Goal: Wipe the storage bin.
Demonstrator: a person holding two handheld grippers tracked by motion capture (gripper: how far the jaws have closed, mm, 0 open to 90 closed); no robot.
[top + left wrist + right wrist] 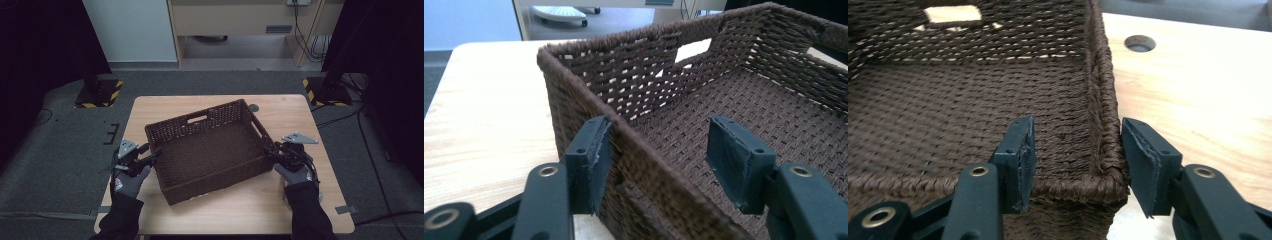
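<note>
Basket [210, 150] long axis skewed left-right.

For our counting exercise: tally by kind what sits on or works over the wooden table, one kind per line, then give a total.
Dark brown woven wicker baskets: 1
Black hand-held tongs, left and right: 2
Grey gloved hands, left and right: 2
Total: 5

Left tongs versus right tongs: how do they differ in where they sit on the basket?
The left tongs straddle the basket along its side wall; the right tongs straddle the wall at a near corner. The left tongs gape wide, with one pad far from the wall; the right tongs sit closer around it. Both are open, not yet clamped.
</note>
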